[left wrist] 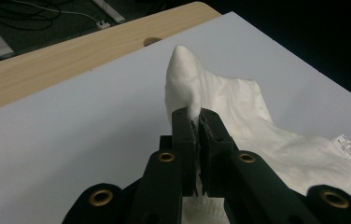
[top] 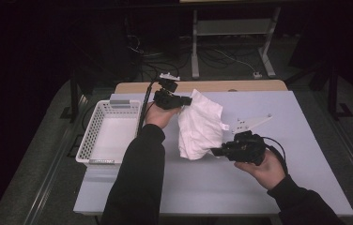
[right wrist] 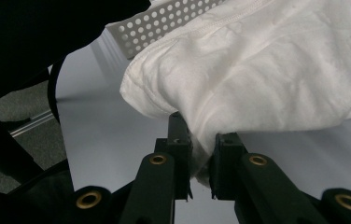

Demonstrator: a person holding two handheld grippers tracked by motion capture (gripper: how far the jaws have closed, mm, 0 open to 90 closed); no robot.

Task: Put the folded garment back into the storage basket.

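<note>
A white cloth (top: 201,125) with a small label hangs lifted over the middle of the light table (top: 240,183), stretched between both grippers. My left gripper (top: 187,100) pinches its far upper corner; in the left gripper view the jaws are shut on a peak of the cloth (left wrist: 187,84), gripper (left wrist: 197,116). My right gripper (top: 214,151) holds the near lower edge; in the right gripper view the cloth (right wrist: 267,70) bulges above the gripper (right wrist: 201,140), a fold caught between the jaws.
A white perforated basket (top: 108,133) stands at the table's left edge, its wall (right wrist: 164,21) visible behind the cloth. A wooden strip (top: 203,86) runs along the table's far side. Cables and a metal stand lie on the floor beyond.
</note>
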